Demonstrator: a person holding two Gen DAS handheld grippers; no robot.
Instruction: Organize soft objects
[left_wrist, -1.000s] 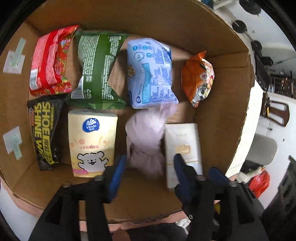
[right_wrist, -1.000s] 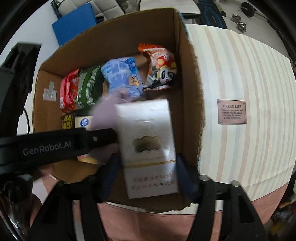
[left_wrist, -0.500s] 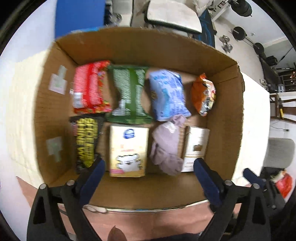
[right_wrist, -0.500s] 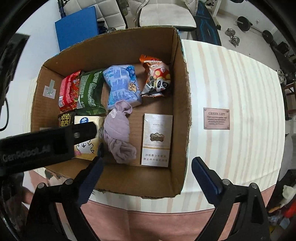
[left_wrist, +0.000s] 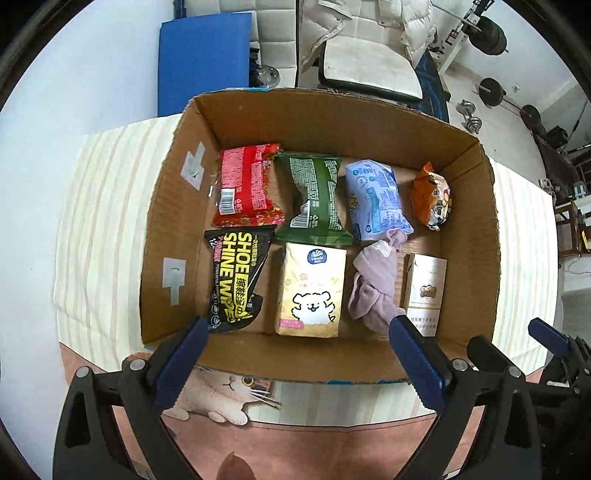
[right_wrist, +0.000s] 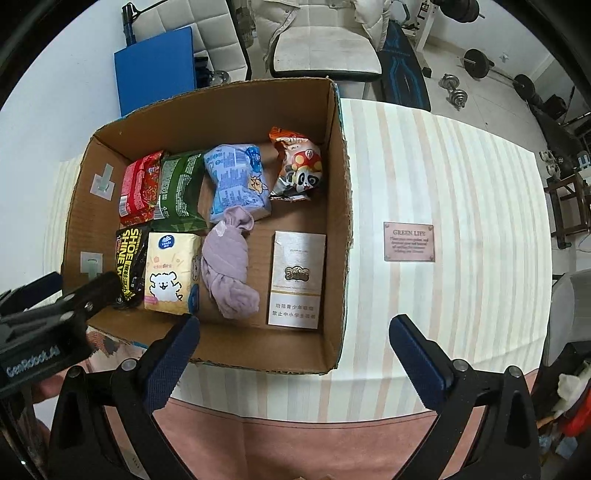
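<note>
An open cardboard box (left_wrist: 469, 236) (right_wrist: 338, 206) on the striped table holds two rows of items. The back row has a red pack (left_wrist: 247, 184), a green pack (left_wrist: 314, 197), a blue pack (left_wrist: 375, 199) and an orange panda snack bag (right_wrist: 299, 170). The front row has a black shoe-wipes pack (left_wrist: 234, 275), a yellow tissue pack (left_wrist: 310, 290), a lilac cloth bundle (left_wrist: 375, 282) (right_wrist: 227, 266) and a white carton (right_wrist: 297, 273). My left gripper (left_wrist: 295, 336) and my right gripper (right_wrist: 293, 334) are both open and empty, held above the box's near edge.
A brown "GREEN LIFE" plaque (right_wrist: 408, 242) lies on the striped tablecloth right of the box. A cat picture (left_wrist: 221, 395) shows on the pink table front. A blue mat (left_wrist: 203, 61), a chair with a white jacket (right_wrist: 321, 40) and dumbbells (right_wrist: 454, 94) stand behind the table.
My right gripper let go of the white carton in the box and my left gripper let go of the lilac cloth. Both opened wide and pulled up and back.
</note>
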